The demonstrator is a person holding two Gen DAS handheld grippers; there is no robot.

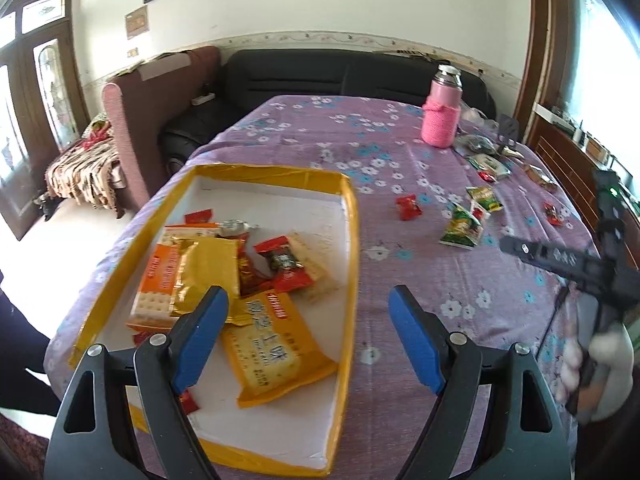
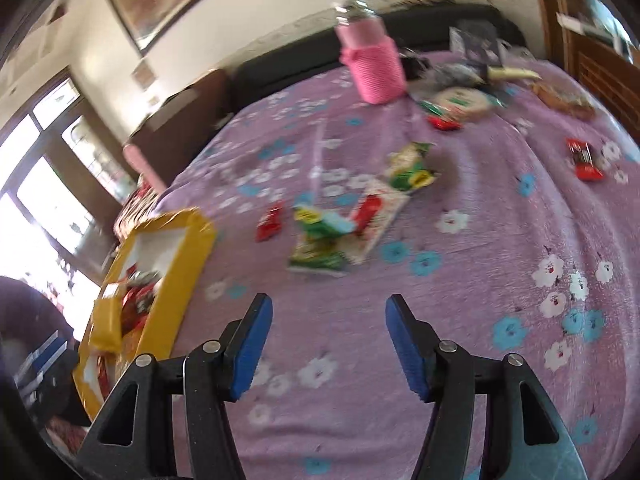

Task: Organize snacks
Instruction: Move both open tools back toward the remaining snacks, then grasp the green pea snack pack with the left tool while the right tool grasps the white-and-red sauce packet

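Note:
A yellow-rimmed tray (image 1: 352,216) with a white floor lies on the purple flowered cloth and holds several snack packs, among them an orange cracker pack (image 1: 276,356) and a gold pack (image 1: 204,272). My left gripper (image 1: 308,300) hangs open over the tray's near right part, nothing between its blue pads. Loose snacks lie on the cloth: a red candy (image 1: 409,207), green packs (image 1: 462,228). In the right wrist view my right gripper (image 2: 328,312) stands open and empty above bare cloth, short of the green packs (image 2: 320,248) and red candy (image 2: 270,222); the tray (image 2: 172,300) is at its left.
A pink knitted-sleeve flask (image 1: 440,116) stands at the table's far side, with more wrappers and clutter (image 1: 488,152) beside it. Another red candy (image 2: 584,158) lies far right. A dark sofa (image 1: 320,72) is behind the table, wooden furniture at right. The other handheld gripper (image 1: 572,264) shows at right.

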